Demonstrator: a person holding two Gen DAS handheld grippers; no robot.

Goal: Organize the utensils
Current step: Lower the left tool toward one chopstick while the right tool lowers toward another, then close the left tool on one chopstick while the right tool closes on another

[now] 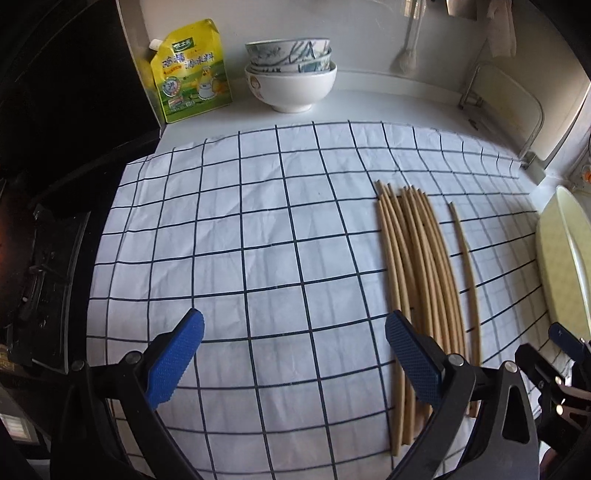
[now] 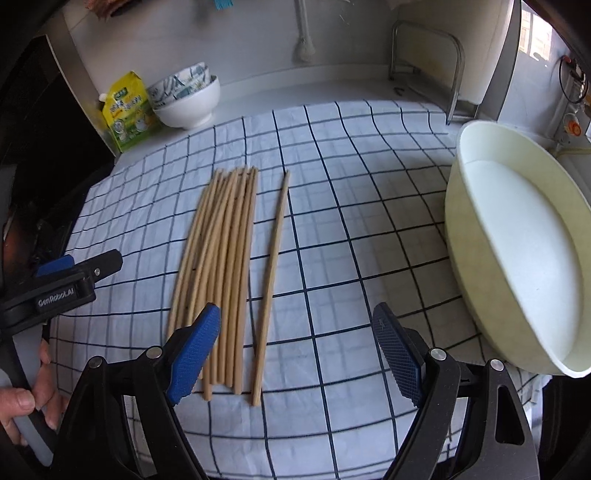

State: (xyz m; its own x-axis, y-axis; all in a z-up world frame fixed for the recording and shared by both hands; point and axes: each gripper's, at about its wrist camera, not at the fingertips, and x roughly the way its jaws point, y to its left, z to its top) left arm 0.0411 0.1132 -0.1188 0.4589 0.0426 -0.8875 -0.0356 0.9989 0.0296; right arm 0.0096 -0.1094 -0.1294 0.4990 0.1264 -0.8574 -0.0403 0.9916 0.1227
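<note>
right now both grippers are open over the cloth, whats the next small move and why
Probably lower the right hand-held gripper onto the lone chopstick and close on it. It lies apart from the chopstick bundle on the checked cloth, already roughly between the open jaws, so it looks the easiest piece to pick and lay beside the bundle. The left hand-held gripper is open over bare cloth.

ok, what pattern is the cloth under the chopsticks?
White cloth with a dark grid of thin lines; clearest in the right wrist view.

Daylight reaches me from the upper right by the window [image 2: 535,33]; the checked cloth [image 1: 258,229] is evenly bright, shadows soft. Fisheye bends gridlines, corners go black, left side dim.
</note>
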